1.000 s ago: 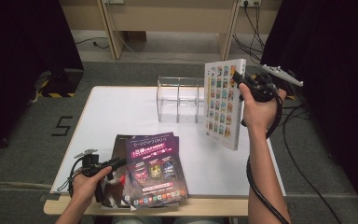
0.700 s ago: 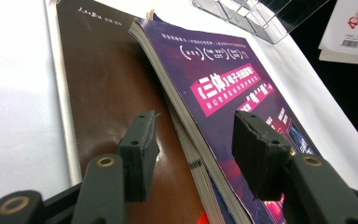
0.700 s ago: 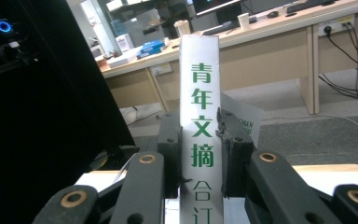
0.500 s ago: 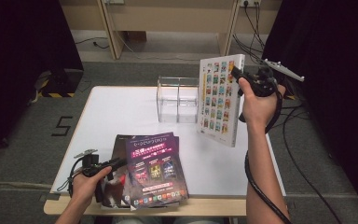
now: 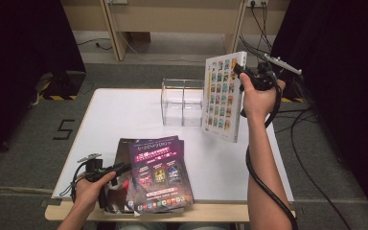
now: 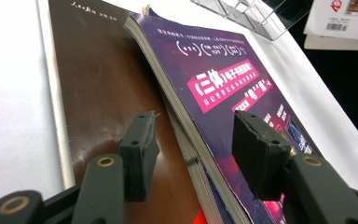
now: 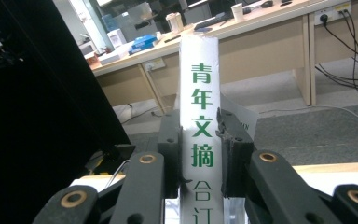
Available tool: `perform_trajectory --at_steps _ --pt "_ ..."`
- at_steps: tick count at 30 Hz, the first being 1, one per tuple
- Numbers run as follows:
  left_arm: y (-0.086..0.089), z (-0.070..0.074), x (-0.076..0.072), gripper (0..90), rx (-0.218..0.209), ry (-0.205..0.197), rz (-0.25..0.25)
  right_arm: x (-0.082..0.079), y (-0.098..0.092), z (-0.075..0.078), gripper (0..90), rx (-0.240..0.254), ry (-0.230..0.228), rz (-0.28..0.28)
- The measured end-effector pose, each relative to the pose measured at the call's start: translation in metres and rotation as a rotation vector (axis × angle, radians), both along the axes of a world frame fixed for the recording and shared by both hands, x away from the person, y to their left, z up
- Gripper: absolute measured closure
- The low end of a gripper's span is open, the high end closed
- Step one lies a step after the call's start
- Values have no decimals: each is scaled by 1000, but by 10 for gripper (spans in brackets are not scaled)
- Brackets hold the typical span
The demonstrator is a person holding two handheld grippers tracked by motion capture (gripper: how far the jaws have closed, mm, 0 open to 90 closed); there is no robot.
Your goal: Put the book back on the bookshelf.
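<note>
A thick white book point(image 5: 223, 96) with rows of small colour pictures on its cover hangs upright above the table's right side. My right gripper point(image 5: 241, 73) is shut on its spine. In the right gripper view both pads press the white spine point(image 7: 198, 70) with green characters, the right gripper point(image 7: 198, 126) closed around it. At the front left lies a purple magazine point(image 5: 158, 172) on top of a brown one point(image 6: 102, 84). My left gripper point(image 5: 123, 168) stands open at their left edge. The purple magazine's edge point(image 6: 191, 135) runs between the jaws, which do not press on it.
A clear acrylic holder point(image 5: 182, 100) with two compartments stands at the table's back middle, just left of the held book. The white table point(image 5: 120, 115) has bare room at the left and right. Cables trail on the floor at the right.
My right hand has carried the upright book a little to the left, closer to the clear holder. The left hand and the magazines have not moved.
</note>
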State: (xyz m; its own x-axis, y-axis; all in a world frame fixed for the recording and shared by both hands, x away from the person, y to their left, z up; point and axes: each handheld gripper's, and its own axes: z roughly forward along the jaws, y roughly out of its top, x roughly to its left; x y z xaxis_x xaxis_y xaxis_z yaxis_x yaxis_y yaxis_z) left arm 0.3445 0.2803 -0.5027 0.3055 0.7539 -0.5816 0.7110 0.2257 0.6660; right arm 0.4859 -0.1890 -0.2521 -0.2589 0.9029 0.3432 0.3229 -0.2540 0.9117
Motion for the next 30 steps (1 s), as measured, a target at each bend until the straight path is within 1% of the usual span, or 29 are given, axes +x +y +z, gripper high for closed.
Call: perform_trajectory --at_steps 4,9,12,18,19,21,23,25,27,29,30 --pt "1 -1 0 496 -4 1 4 12 2 0 741 -26 7 -16" --pt "2 -2 2 497 -9 3 8 26 4 -3 741 -33 14 -27" --pt "3 -2 2 496 -7 3 2 34 5 -6 741 -39 14 -38" --pt "4 -3 2 496 -16 9 6 50 10 -11 741 -33 15 -56" --pt "4 -3 2 496 -17 9 6 52 10 -11 741 -25 13 -54" --pt "4 -2 2 496 -21 10 7 55 12 -11 741 -24 7 -61" --pt "4 -3 2 496 -20 11 7 58 13 -13 741 -21 -8 -69" --pt "4 -3 2 497 -20 11 6 61 15 -19 740 -26 -20 -78" --pt "4 -3 2 496 -19 9 7 63 17 -28 740 -26 -16 -85" --pt "4 -4 2 497 -20 9 6 64 18 -37 739 -31 -2 -90" --pt "4 -4 2 497 -21 10 7 63 19 -41 739 -35 -6 -88"
